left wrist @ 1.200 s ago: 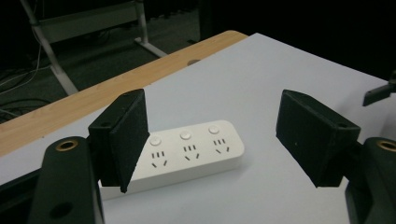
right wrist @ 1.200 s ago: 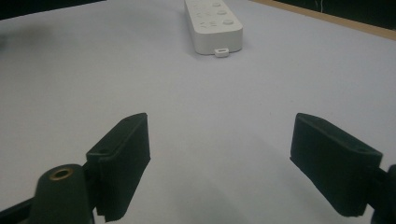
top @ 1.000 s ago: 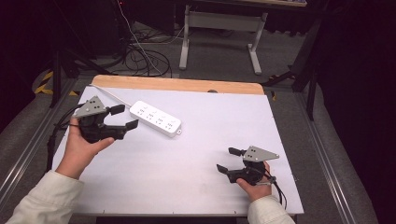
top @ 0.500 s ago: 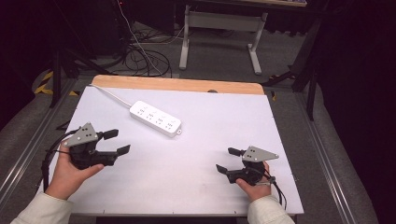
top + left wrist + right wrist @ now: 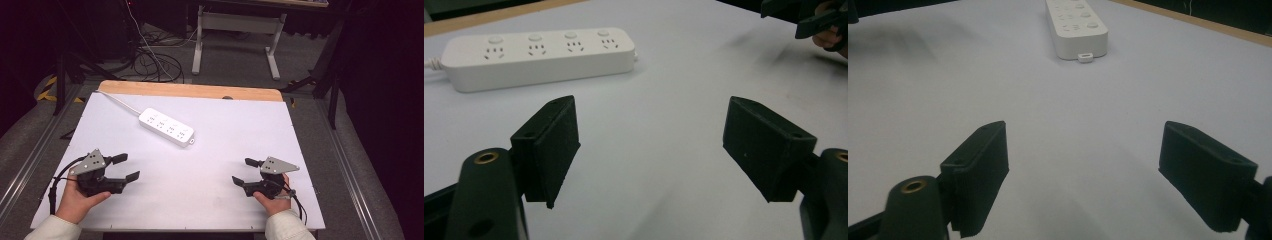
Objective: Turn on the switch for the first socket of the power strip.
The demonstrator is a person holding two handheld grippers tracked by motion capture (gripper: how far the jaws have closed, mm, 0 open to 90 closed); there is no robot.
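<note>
- High view puts my left hand [image 5: 75, 200] at the near left edge of the tabletop [image 5: 225, 130], wrapped around my left tool [image 5: 123, 168], whose jaws stand apart with nothing between them.
- My right hand [image 5: 270, 200] sits at the near right edge, holding my right tool [image 5: 244, 171]; its jaws are also spread and empty, pointing across toward the left tool.
- Both tools rest low over the white surface, well apart from each other, each carrying a grey three-cornered plate on top and trailing a black cable back toward me.
- Left gripper view: past my two black jaws lies bare white surface, then the white power strip [image 5: 536, 57] ahead and a little to the left, lying crosswise with its four socket groups facing up.
- In that same view my right tool shows dark and blurred at the far upper right.
- Right gripper view: beyond my open jaws the power strip [image 5: 1075, 27] lies ahead, end-on, running away from the tool.
- From above, the power strip [image 5: 166, 127] lies slanted on the far left half, nearer my left tool, its white cord [image 5: 120, 104] running to the far left corner.
- Beyond it, a wooden strip [image 5: 190, 91] edges the far side of the tabletop.
</note>
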